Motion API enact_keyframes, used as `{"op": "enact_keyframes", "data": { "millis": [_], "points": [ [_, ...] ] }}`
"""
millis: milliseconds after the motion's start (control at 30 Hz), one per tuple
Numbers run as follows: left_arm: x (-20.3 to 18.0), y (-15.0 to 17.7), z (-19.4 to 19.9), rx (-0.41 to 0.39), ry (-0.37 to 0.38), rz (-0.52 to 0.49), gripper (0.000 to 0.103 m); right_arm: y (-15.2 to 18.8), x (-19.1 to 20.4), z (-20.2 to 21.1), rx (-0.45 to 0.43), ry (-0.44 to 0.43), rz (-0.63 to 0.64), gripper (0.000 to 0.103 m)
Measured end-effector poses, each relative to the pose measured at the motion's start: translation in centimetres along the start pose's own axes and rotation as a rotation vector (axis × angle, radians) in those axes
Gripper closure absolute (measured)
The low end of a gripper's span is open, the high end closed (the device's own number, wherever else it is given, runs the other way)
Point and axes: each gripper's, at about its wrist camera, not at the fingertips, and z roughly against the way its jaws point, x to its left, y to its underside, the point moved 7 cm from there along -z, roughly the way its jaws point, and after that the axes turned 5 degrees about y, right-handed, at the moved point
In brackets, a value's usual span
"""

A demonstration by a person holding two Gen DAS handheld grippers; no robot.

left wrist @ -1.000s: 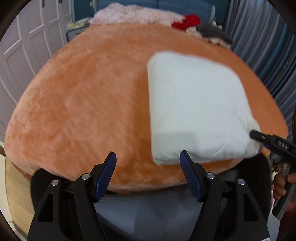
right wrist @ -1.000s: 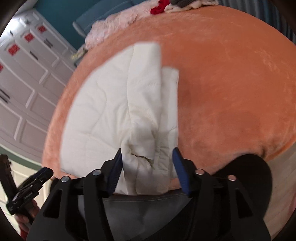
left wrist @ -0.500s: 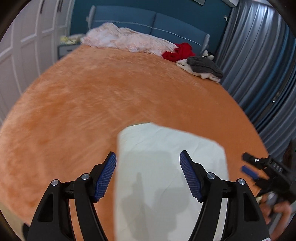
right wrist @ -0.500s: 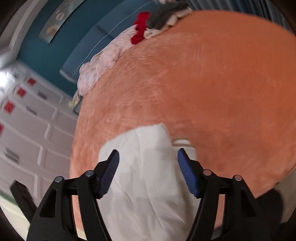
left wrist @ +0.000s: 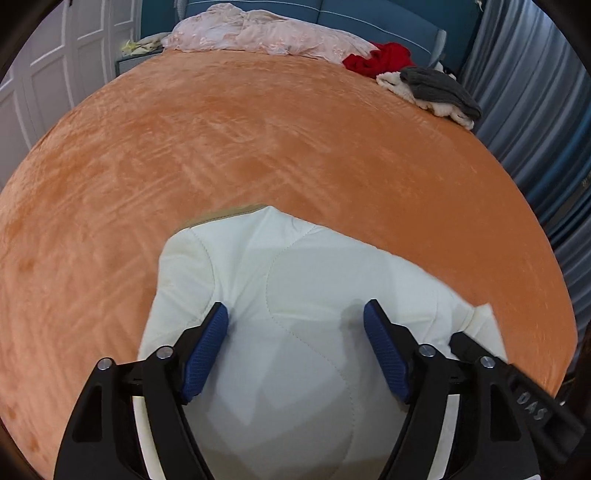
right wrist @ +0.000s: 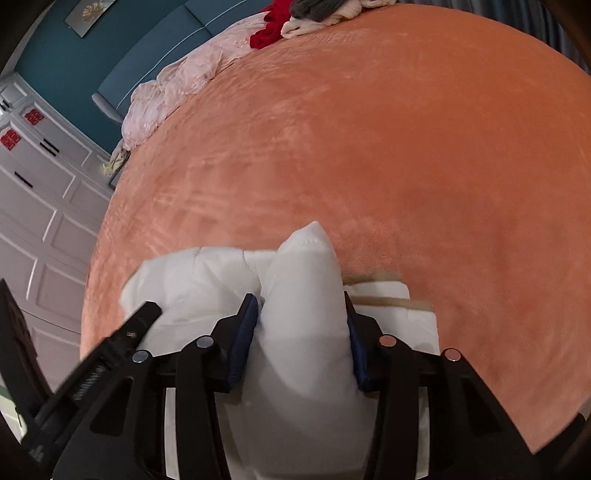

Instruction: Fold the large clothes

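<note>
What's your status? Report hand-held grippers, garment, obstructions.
Left hand-held gripper open over white garment. Right hand-held gripper shut on a raised fold of it. Garment bunched on orange blanket; clothes pile far off, nothing obstructing.

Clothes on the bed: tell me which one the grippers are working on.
The white quilted garment at the near edge of the orange bed. The right gripper pinches a fold of it; the pink, red and grey clothes lie untouched at the far end.
</note>
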Motion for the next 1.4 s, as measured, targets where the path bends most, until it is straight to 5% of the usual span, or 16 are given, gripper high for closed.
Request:
{"op": "enact_keyframes", "data": {
  "millis": [233, 1067, 1400],
  "points": [
    [0.3, 0.5, -2.3, -0.008, -0.051, -0.025, 0.02, 0.0, 0.6, -2.7, -0.033, 0.082, 0.111, 0.061],
    [1.2, 0.5, -4.9, -0.011, -0.122, -0.025, 0.017, -0.4, 0.1, -4.5, -0.076, 0.047, 0.106, 0.06],
    [1.4, 0.7, -1.2, -0.009, -0.051, -0.011, 0.016, -0.5, -0.7, 0.3, -0.064, -0.066, 0.02, 0.058]
  ]
}}
